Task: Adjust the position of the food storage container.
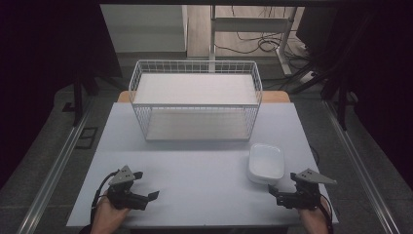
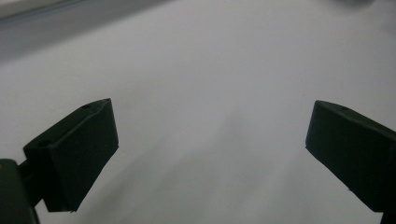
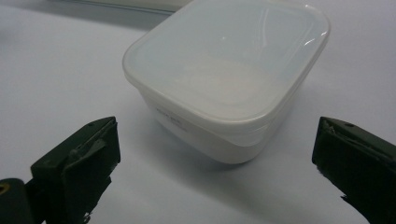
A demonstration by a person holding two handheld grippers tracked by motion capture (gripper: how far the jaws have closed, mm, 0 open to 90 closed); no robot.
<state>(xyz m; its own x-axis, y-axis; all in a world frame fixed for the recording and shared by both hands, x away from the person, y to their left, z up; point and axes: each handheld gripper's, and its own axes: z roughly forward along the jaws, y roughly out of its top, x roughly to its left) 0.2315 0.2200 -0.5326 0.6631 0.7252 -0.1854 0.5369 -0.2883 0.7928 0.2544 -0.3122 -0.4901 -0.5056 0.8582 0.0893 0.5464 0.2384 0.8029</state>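
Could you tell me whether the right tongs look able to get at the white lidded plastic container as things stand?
Probably yes. The right tongs are open, close beside the white lidded plastic container, which sits straight ahead of their jaws with bare pale grey table between them and nothing in the way.

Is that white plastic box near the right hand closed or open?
Closed. The white plastic box stands upright on the table with its translucent lid seated flat around the rim. What is inside, I cannot tell.

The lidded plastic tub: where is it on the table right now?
In the high view the tub sits on the table's right side, just ahead of the right gripper and in front of the wire basket's right end.
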